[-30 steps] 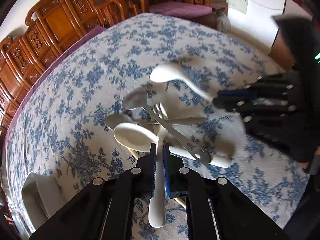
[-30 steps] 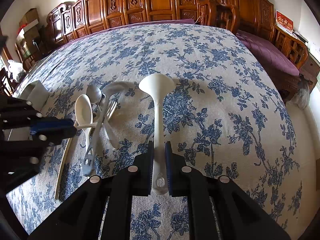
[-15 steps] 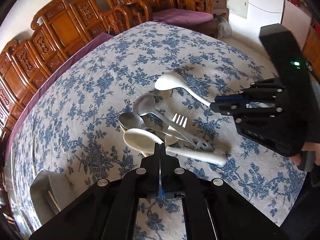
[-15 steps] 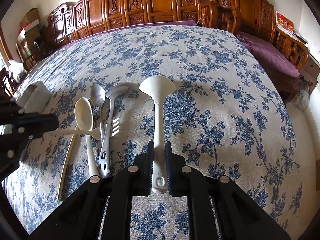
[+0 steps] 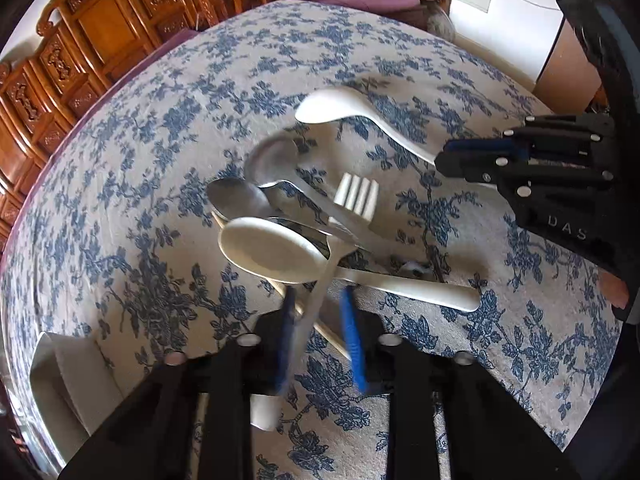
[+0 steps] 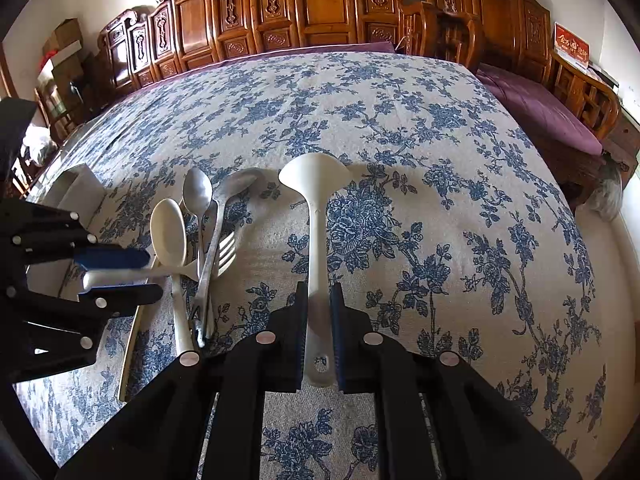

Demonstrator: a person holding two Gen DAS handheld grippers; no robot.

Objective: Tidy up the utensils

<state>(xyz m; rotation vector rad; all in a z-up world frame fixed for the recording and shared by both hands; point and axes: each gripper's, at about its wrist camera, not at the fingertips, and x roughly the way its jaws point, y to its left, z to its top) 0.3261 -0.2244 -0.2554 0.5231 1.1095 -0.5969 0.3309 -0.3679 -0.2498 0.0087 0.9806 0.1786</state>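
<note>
utensils lie in a loose pile on a table covered by a cream cloth with blue flowers (image 6: 440, 184). my left claw (image 5: 318, 332) points steeply down at the pile, and its jaws are opening. the handle of a white plastic fork (image 5: 356, 200) runs through the gap between its blue pads (image 5: 352, 336), with space showing on both sides, so the pads are not pressing on it. the fork's tines rest on top of the pile, across the other handles.

under the fork lie a white plastic spoon (image 5: 272, 250) with its bowl nearest me, a small metal spoon (image 5: 236, 198) just beyond it, and a larger metal spoon (image 5: 272, 158) whose long handle crosses the pile. a pale wooden chopstick (image 5: 332, 340) pokes out from beneath them.

my right claw (image 6: 319, 300) is clamped on the handle of a white plastic ladle (image 6: 316, 172), which rests on the cloth just beside the pile. a white open container (image 5: 68, 376) sits near the table edge to my left. carved wooden chairs (image 6: 312, 4) line the far side.
</note>
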